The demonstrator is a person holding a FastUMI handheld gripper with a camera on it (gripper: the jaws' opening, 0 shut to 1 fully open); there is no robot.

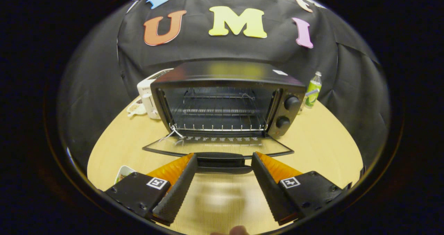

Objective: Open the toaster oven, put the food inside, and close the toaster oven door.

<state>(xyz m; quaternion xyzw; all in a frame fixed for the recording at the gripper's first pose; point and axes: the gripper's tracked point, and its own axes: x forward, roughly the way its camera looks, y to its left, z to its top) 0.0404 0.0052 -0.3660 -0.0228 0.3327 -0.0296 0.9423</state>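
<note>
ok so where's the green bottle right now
In the gripper view the green bottle stands on the table just right of the toaster oven, beside its knobs, well beyond the open claw.

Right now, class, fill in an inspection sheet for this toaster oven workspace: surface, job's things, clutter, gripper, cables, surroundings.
Surface: pale wooden table.
Job's things: toaster oven open, wire rack bare, glass door folded flat; door handle between the fingertips.
Clutter: white appliance beside the oven's left side, green-labelled bottle to its right, a dish near the left finger.
Gripper: gripper open, fingers flanking the handle.
Cables: white string at the rack's corner.
Surroundings: black cloth wall.
</note>
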